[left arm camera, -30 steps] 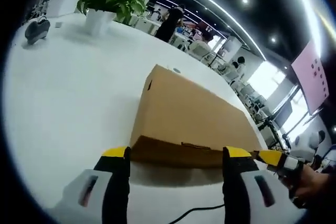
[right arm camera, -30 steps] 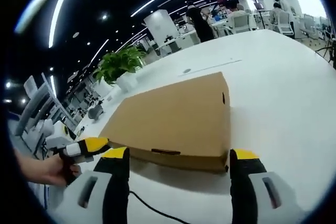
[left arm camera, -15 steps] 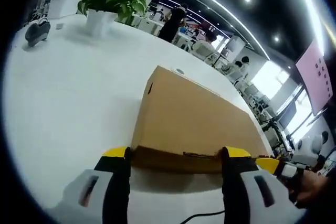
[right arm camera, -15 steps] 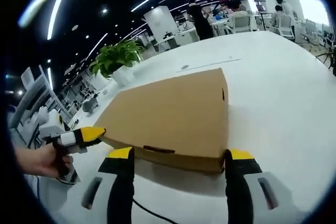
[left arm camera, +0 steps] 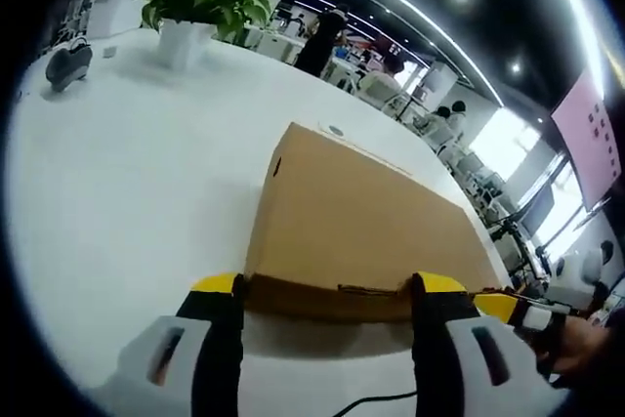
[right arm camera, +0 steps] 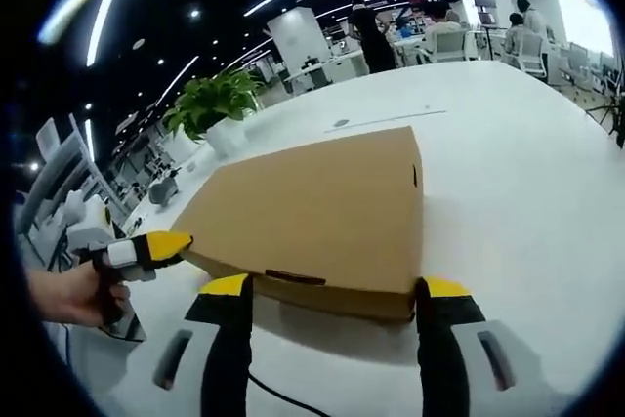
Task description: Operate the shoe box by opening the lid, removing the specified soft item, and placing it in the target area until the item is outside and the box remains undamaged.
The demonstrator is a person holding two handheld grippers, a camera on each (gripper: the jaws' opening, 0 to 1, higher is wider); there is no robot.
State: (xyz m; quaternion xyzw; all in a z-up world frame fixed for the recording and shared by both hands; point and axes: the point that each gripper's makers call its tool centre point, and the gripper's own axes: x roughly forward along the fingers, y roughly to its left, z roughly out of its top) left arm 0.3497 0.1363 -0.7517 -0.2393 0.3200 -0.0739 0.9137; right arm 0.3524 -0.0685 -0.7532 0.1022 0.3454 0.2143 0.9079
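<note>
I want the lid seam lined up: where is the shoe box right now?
The shoe box lies shut on the white table, just beyond the open left gripper; the potted plant stands farther back.

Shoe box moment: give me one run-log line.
shoe box: lid closed | left tool: open, at near edge | right tool: open, at near edge | table

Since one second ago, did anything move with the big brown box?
Barely. The left gripper pulled slightly away from the closed brown cardboard shoe box in the right gripper view; the right gripper edged a little nearer. Nothing was grabbed or released. The box stays shut on the white table, both grippers open.
</note>
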